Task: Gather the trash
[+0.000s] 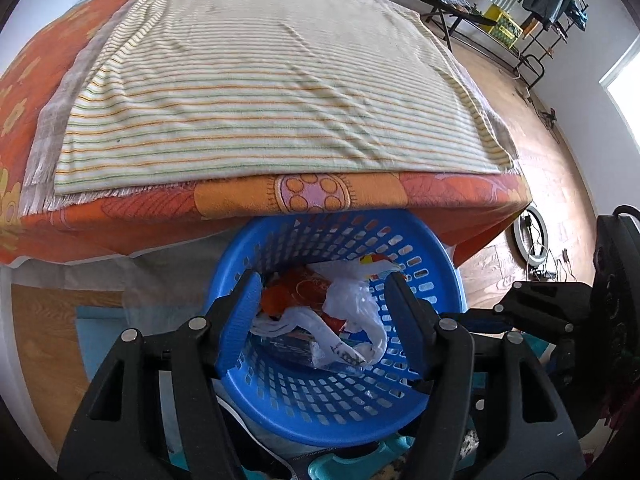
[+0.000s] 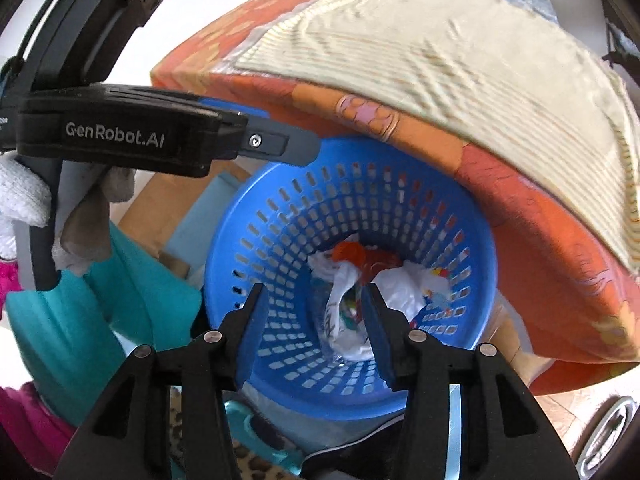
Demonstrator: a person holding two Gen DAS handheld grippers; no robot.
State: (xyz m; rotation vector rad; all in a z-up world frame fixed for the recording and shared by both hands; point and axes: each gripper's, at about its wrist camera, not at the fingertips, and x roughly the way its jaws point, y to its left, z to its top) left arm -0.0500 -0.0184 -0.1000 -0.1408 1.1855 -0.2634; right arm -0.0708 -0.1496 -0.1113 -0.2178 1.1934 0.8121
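A blue perforated basket (image 1: 328,428) (image 2: 224,248) stands on the floor against the bed's edge. Inside lie crumpled white plastic bags (image 1: 352,300) (image 2: 400,288), an orange wrapper (image 1: 304,284) (image 2: 352,252) and other scraps. My left gripper (image 1: 323,280) hovers over the basket mouth, open, with nothing between its blue pads. Over the same basket my right gripper (image 2: 314,290) is also open and empty; the trash lies below it. The left gripper's body (image 2: 120,136) shows at the upper left of the right wrist view, held by a gloved hand (image 2: 24,192).
The bed, under an orange patterned cover (image 1: 300,196) and a striped towel (image 1: 260,100) (image 2: 460,60), overhangs the basket's far side. On the wooden floor to the right sits a white ring-shaped device (image 1: 530,232). A clothes rack (image 1: 540,0) stands far right. Teal fabric (image 2: 80,320) lies left of the basket.
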